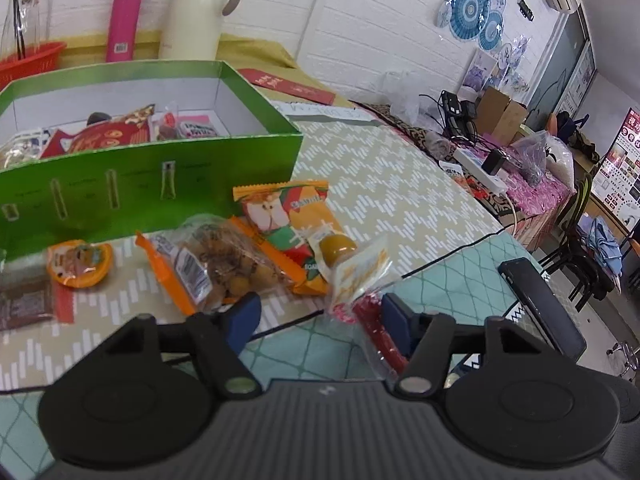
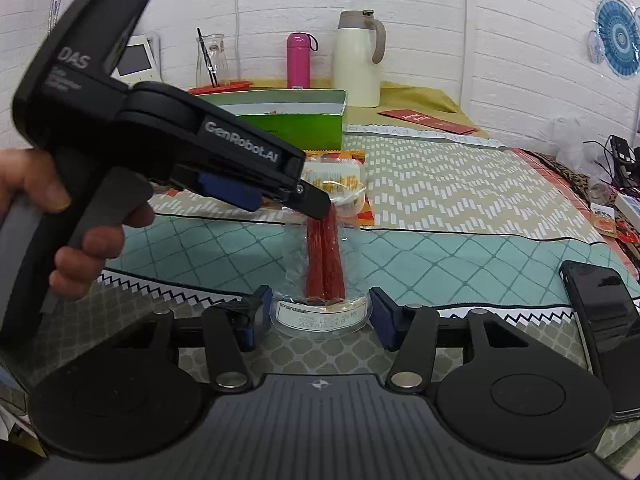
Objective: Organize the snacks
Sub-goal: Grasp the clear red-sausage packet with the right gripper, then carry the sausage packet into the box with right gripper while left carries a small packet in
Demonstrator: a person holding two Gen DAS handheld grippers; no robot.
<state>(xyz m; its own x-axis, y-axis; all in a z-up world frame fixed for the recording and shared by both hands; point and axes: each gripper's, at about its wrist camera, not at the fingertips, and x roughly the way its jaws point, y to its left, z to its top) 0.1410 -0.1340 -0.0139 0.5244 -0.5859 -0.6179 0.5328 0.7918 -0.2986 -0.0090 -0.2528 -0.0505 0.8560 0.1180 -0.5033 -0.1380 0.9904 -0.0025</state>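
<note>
A clear packet of red sticks (image 2: 324,256) lies on the teal mat, lengthwise toward me. Its labelled near end sits between the fingers of my right gripper (image 2: 320,316), which is open, with small gaps beside both pads. My left gripper (image 2: 316,204), held by a hand (image 2: 80,248), reaches in from the left over the packet's far end. In the left wrist view that gripper (image 1: 320,320) is open, and the red packet (image 1: 370,320) lies against its right finger. The green box (image 1: 160,172) behind holds several snacks. More snack packs (image 1: 288,224) lie in front of it.
An orange jelly cup (image 1: 78,264), a bag of nuts (image 1: 216,268) and a brown packet (image 1: 24,304) lie by the box. A black phone (image 2: 600,320) rests at the right. A pink bottle (image 2: 299,60), a cream jug (image 2: 358,60) and a red basket (image 1: 28,62) stand behind.
</note>
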